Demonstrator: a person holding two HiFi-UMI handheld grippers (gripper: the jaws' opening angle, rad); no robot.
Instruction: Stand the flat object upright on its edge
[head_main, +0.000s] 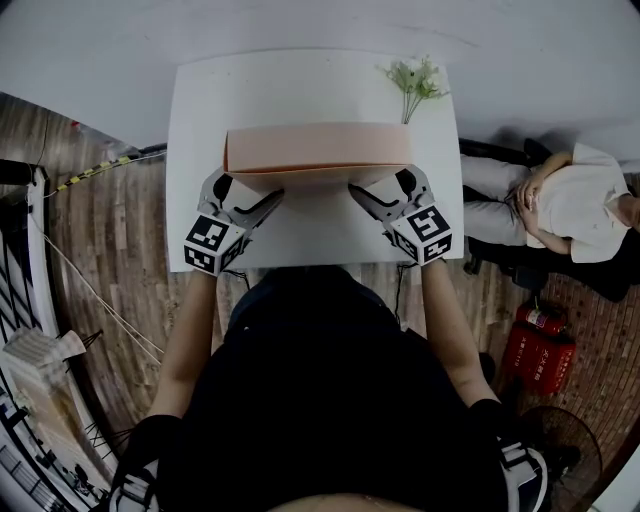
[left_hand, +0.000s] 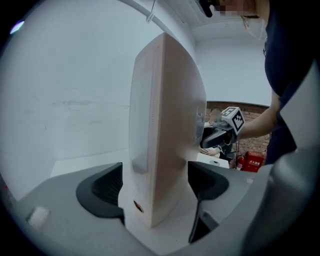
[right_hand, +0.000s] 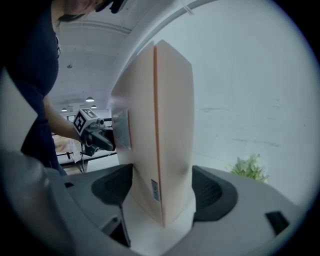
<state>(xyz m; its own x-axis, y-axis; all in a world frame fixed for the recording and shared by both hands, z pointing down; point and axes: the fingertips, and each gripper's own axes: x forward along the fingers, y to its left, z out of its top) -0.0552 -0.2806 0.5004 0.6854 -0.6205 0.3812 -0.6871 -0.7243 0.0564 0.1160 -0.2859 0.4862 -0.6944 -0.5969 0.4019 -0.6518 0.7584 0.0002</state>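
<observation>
Box stands on its long edge on the worktop, with one end between the fingers of your left gripper and the other between those of your right gripper. In the left gripper view the fingers are spread. Bare worktop shows between the box and the finger on your side, so nothing pinches there. In the right gripper view the fingers are spread too and sit just beside both faces. I judge they are not clamping.

The upright part looks done, so the step in hand is letting go without knocking the box. Keep both pairs wide and draw each gripper straight back off its end, along the box's length, so no finger drags a face. Go slowly with both at once, because a brush on one side could tip so thin a box toward you or away. Watch the top edge for any lean. If it rocks, pause with the fingers either side as a fence.

The box is the only container near the fingers. It is closed, and what is in it can't be seen. Beyond the right fingers, at the far corner, is a plant. No pot shows.
</observation>
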